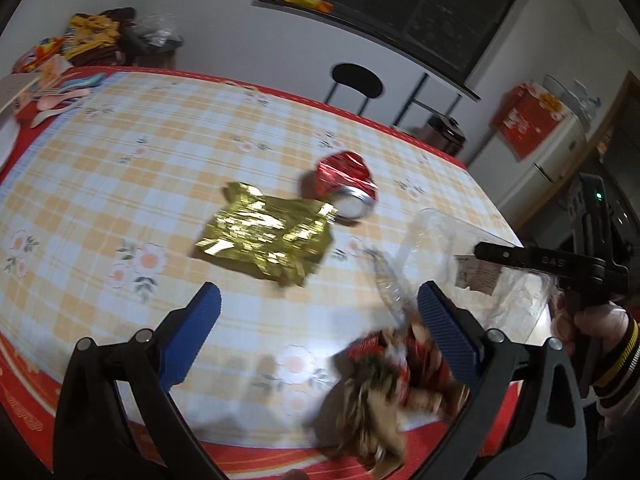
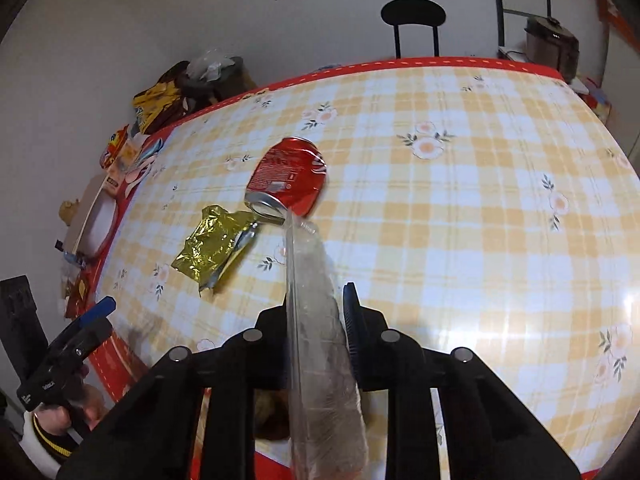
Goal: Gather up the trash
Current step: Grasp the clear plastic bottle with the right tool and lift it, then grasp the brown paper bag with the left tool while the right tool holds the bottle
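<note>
A crushed red soda can [image 1: 347, 184] [image 2: 289, 178] lies on its side mid-table, its open end touching a gold foil wrapper [image 1: 266, 236] [image 2: 214, 246]. My right gripper [image 2: 316, 312] is shut on the rim of a clear plastic container [image 2: 316, 320] [image 1: 472, 264] held over the table's near edge. A crumpled red and brown wrapper [image 1: 384, 384] is blurred by the container's mouth, between my left gripper's fingers. My left gripper [image 1: 320, 320] is open, its blue pads wide apart, and also shows in the right wrist view [image 2: 96, 312].
The table has a yellow checked floral cloth with a red border [image 1: 120, 184] [image 2: 460, 220]. Snack bags, spoons and a white plate [image 1: 8, 136] sit at the far left end. A black chair [image 1: 356, 80] and a cooker [image 1: 444, 134] stand behind the table.
</note>
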`<state>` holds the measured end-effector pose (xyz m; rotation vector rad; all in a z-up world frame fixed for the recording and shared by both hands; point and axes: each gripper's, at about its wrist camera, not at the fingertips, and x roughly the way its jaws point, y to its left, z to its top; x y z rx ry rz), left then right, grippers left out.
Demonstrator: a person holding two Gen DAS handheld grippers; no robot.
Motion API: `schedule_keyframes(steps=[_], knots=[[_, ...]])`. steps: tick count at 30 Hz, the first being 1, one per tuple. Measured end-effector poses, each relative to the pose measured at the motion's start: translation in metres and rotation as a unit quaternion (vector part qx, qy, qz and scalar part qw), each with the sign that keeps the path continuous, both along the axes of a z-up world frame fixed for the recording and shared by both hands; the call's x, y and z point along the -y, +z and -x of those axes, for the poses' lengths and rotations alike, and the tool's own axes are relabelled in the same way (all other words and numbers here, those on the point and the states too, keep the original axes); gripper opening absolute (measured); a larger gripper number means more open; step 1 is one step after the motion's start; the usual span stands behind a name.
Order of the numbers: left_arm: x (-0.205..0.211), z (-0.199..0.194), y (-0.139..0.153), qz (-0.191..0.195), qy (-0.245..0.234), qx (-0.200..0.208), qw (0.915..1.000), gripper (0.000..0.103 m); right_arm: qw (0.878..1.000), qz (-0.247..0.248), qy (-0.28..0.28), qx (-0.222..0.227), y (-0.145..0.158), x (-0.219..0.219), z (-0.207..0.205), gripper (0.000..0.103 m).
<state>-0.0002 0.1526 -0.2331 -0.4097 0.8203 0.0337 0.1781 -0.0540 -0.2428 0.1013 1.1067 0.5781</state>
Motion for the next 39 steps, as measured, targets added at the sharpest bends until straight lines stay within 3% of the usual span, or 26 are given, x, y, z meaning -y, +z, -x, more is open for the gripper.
schedule_keyframes(steps=[8,13,20,24,27,30,37,39], knots=[[0.04,0.001,-0.007,0.012,-0.083,-0.008,0.9964,0.097,1.0,0.001,-0.016,0.008,0.0,0.031,0.01,0.015],[0.063,0.012,-0.026,0.013,-0.128,-0.046,0.9906,0.097,0.999,-0.008,-0.038,0.016,0.005,0.053,0.01,0.015],[0.069,0.017,-0.055,0.043,-0.117,-0.097,0.9874,0.093,0.999,-0.016,-0.04,0.023,0.011,0.078,0.013,0.015],[0.068,0.011,-0.068,0.057,-0.088,-0.115,0.9878,0.077,0.999,-0.018,-0.042,0.023,0.012,0.089,0.014,0.015],[0.067,0.008,-0.078,0.08,-0.069,-0.129,0.986,0.071,0.999,-0.018,-0.042,0.025,0.014,0.097,0.014,0.015],[0.068,0.006,-0.085,0.08,-0.053,-0.146,0.9846,0.067,0.998,-0.017,-0.045,0.027,0.016,0.106,0.014,0.015],[0.077,0.005,-0.093,0.088,-0.041,-0.166,0.9813,0.068,0.998,-0.022,-0.054,0.032,0.02,0.126,0.013,0.015],[0.076,0.006,-0.093,0.096,-0.035,-0.159,0.982,0.06,0.998,-0.025,-0.054,0.035,0.023,0.13,0.013,0.015]])
